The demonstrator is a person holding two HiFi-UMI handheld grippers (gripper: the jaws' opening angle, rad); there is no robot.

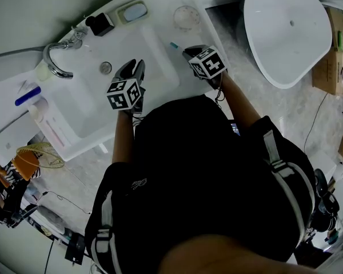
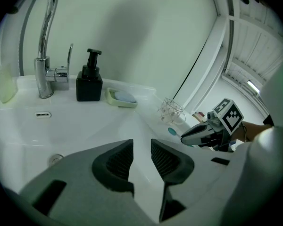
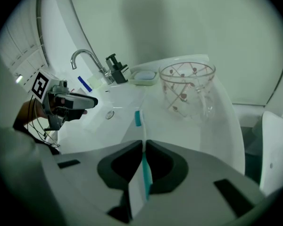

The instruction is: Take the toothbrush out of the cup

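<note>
A white washbasin (image 1: 86, 99) fills the head view from 9 to 12 o'clock, its chrome tap (image 1: 57, 59) at 10 o'clock. At 1 o'clock a white bathtub (image 1: 283, 33) stands on pale marbled floor (image 1: 237, 56). Cardboard boxes (image 1: 331, 67) sit at 3 o'clock.

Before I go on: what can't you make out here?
- Head view: the toothbrush shows only its tip; the right gripper covers the rest.
- Right gripper view: the handle's end is hidden behind that gripper's own body.
- No view settles whether the brush head touches the sink.
</note>
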